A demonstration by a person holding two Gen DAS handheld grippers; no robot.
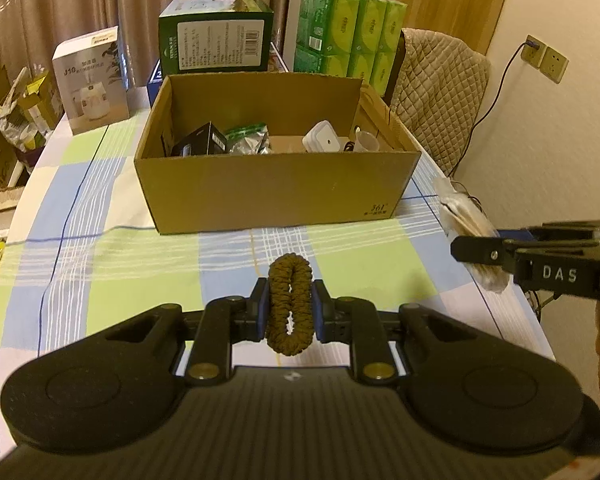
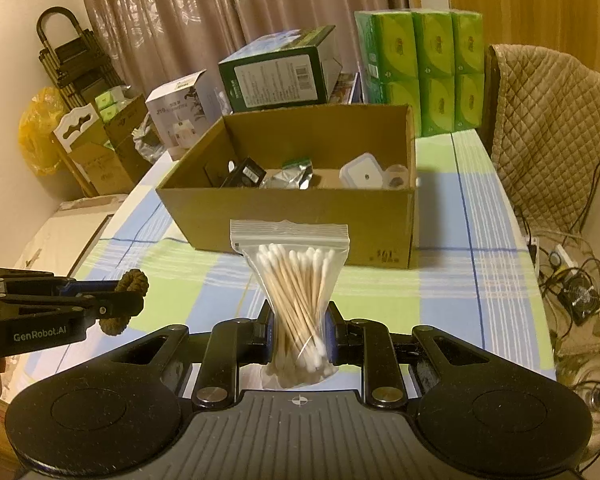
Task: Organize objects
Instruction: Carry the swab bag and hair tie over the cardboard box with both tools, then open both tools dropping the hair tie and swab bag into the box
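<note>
1. The left hand-held gripper (image 1: pixel 289 312) is closed on a brown hair tie (image 1: pixel 289 304); the ring stands upright between the two blue pads, squeezed narrow, its top rising past the fingertips and its bottom hanging below them.
2. The hair tie is held up off the bench (image 1: pixel 100 272), which is covered by a checked cloth in green, blue and white.
3. The right hand-held gripper (image 2: pixel 300 330) is closed on a clear zip bag of cotton swabs (image 2: pixel 296 300); the pads pinch the lower part of the bag, and its sealed top stands upright above the fingertips.
4. The bag is also off the bench, in front of the cardboard box (image 2: pixel 300 220).
5. The open cardboard box sits on the bench beyond both grippers; inside lie a small black box (image 1: pixel 198 140), a foil packet (image 1: pixel 248 140) and a white container (image 1: pixel 320 138).
6. The two grippers are side by side, near each other but apart.
7. Behind the box stand a dark green carton (image 1: pixel 216 36) and stacked green tissue packs (image 1: pixel 348 36).
</note>
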